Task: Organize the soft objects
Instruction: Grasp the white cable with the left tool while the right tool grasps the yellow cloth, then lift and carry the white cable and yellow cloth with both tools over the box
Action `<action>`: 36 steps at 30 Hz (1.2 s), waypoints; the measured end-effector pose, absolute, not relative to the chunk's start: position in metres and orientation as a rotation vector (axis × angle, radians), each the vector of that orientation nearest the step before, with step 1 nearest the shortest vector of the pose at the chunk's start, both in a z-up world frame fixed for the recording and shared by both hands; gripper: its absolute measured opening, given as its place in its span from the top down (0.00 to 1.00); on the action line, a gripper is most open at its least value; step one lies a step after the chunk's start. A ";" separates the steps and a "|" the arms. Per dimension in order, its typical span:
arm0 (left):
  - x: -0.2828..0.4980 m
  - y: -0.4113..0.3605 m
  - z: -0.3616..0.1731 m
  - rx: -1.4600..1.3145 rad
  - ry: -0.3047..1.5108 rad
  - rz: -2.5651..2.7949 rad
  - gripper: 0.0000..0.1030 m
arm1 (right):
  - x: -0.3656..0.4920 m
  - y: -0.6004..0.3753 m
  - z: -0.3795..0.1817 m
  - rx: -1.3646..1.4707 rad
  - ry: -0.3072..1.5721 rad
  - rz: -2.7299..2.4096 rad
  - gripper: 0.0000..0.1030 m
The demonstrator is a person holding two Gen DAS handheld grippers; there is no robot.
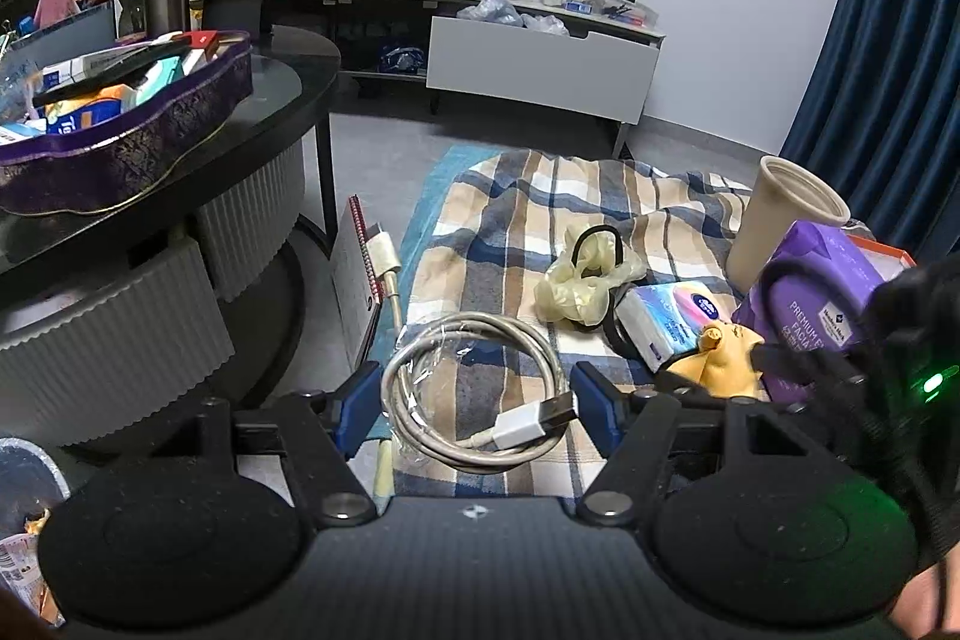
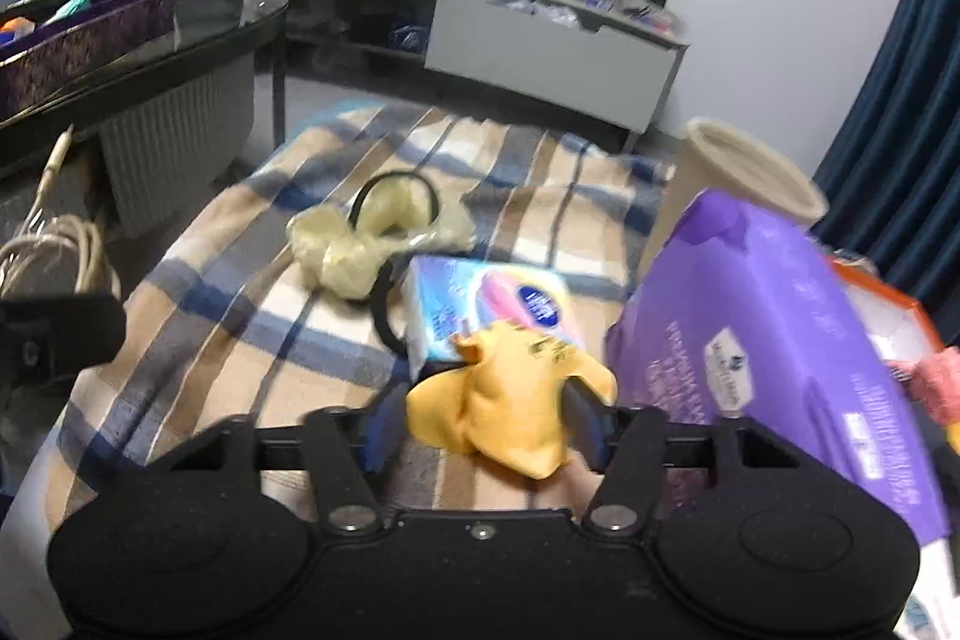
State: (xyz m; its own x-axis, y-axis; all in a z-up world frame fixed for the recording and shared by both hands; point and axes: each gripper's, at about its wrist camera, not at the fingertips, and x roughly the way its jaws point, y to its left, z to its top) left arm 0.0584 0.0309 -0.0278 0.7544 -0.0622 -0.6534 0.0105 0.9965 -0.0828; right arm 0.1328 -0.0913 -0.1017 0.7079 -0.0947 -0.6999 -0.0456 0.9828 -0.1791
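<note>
My left gripper (image 1: 477, 403) is open, its blue fingers on either side of a coiled white USB cable (image 1: 474, 394) wrapped in clear plastic, lying on the plaid blanket (image 1: 510, 202). My right gripper (image 2: 480, 424) has its fingers closed against a crumpled yellow cloth (image 2: 510, 412), which also shows in the left wrist view (image 1: 717, 358). Behind the cloth lie a blue-pink tissue pack (image 2: 492, 310), a pale yellow bag with a black band (image 2: 372, 232) and a purple facial tissue pack (image 2: 762, 340).
A beige cup (image 1: 780, 220) stands behind the purple pack, beside an orange-edged box (image 2: 888, 316). A dark round table (image 1: 288, 100) with a purple tray (image 1: 120, 142) of items is at left. A notebook (image 1: 360, 280) leans by the table. TV cabinet (image 1: 540, 58) stands behind.
</note>
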 end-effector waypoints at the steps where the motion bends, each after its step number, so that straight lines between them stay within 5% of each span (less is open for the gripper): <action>1: 0.060 0.031 -0.029 -0.076 0.716 -0.041 0.33 | 0.133 -0.093 -0.104 -0.180 0.786 -0.025 0.61; 5: 0.061 0.031 -0.030 -0.074 0.723 -0.041 0.33 | 0.124 -0.102 -0.094 -0.116 0.734 0.021 0.70; 20: 0.049 0.009 0.008 -0.073 0.658 -0.078 0.33 | 0.070 -0.148 0.005 0.028 0.562 0.105 0.70; 36: 0.035 -0.044 0.043 -0.012 0.593 -0.168 0.33 | 0.033 -0.204 0.047 0.083 0.496 0.090 0.70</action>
State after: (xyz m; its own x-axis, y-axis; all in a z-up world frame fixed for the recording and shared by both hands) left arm 0.0349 -0.0436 0.0430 0.8160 -0.1606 -0.5553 0.1539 0.9863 -0.0590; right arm 0.0329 -0.2038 0.0472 0.8755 0.1060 -0.4714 -0.0656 0.9927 0.1014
